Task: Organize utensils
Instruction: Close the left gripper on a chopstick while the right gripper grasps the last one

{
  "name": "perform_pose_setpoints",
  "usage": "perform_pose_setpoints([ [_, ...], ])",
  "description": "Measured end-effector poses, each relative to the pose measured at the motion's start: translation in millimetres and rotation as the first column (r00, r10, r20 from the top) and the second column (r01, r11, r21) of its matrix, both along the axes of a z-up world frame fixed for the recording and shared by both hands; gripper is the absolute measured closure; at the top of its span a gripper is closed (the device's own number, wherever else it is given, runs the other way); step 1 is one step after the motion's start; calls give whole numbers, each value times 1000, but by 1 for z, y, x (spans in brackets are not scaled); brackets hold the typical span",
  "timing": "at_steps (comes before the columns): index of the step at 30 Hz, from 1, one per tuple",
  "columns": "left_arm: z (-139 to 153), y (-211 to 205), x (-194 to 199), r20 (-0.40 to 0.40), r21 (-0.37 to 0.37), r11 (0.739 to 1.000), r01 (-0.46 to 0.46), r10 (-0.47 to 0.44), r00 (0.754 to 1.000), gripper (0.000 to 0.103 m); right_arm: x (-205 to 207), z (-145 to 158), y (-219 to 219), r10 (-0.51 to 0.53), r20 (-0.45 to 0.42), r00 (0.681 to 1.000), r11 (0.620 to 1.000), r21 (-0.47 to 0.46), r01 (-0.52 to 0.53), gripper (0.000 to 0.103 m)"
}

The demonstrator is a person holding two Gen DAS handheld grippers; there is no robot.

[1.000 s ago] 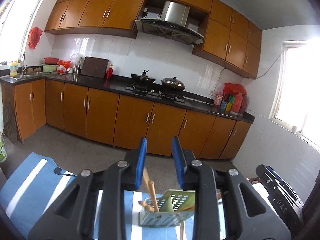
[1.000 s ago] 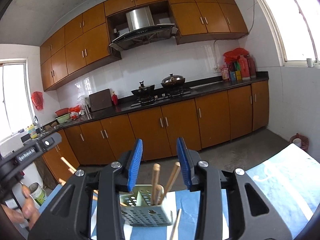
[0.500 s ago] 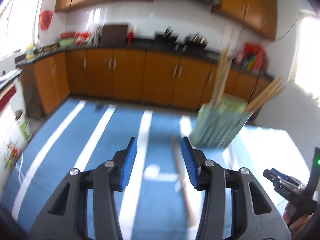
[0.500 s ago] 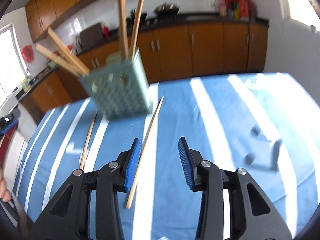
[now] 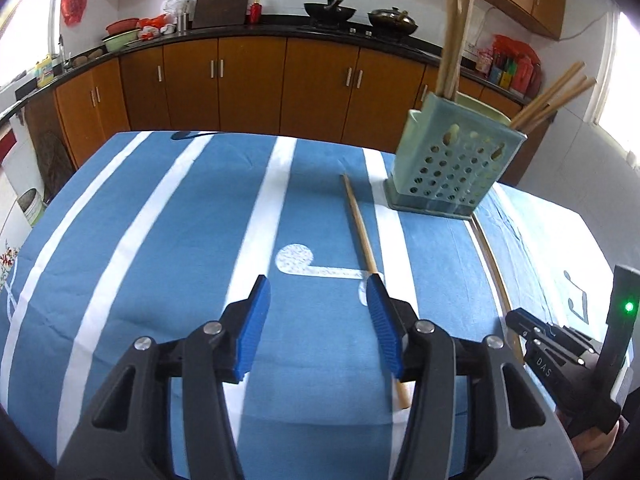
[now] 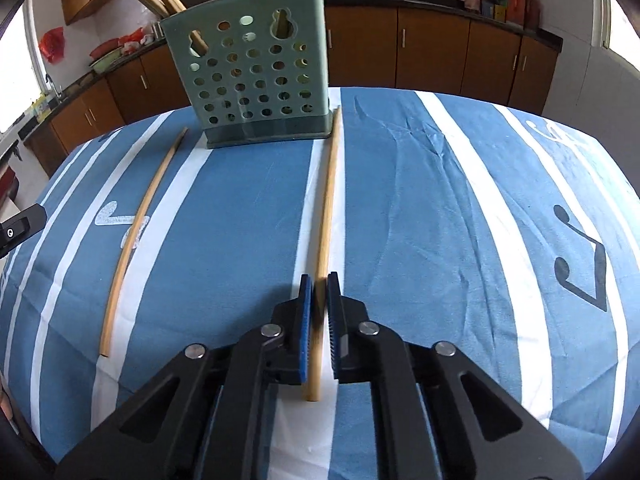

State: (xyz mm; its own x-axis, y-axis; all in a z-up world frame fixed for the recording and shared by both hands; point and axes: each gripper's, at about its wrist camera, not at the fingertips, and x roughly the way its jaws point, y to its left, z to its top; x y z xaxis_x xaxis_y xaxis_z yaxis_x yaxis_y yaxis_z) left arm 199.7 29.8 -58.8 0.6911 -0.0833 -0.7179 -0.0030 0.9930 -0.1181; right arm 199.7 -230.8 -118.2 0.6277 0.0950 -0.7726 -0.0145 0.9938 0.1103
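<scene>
The right gripper had its fingers pinching a loose chopstick lying on the counter beside the green holder; the pickup step was in hand. The left gripper hovered with fingers spread beside the other chopstick. Next would likely come lifting, upending and dropping it into the holder.

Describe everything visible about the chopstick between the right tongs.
The chopstick is a long, thin, pale wooden-looking stick lying flat on the blue-and-white striped cloth. Its far tip ends beside the corner of the green perforated holder; whether they touch is unclear. Its near end sits between the blue pads of the right tongs, which are closed around it.
</scene>
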Motion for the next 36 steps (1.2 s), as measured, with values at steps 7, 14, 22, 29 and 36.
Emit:
perform_pose_setpoints([
  [7,-23,-35,7,-47,20,997,73,-72,996,49,-3,5,-64,-277,-10,961,961,-8,277,95],
  [14,-49,-59,20,-100,91,992,91,-82,992,64,-7,5,-80,-279,-15,960,960,-1,279,95],
  [22,-55,-39,34,-104,121,992,34,-22,994,95,-3,5,-45,-144,0,990,989,-18,144,95],
  [29,-53,0,39,-96,153,988,2,13,995,92,-1,5,-41,-112,26,993,989,-90,114,95],
  [36,-56,0,37,-88,145,989,2,11,996,90,1,5,-41,-112,26,993,988,-103,114,95],
])
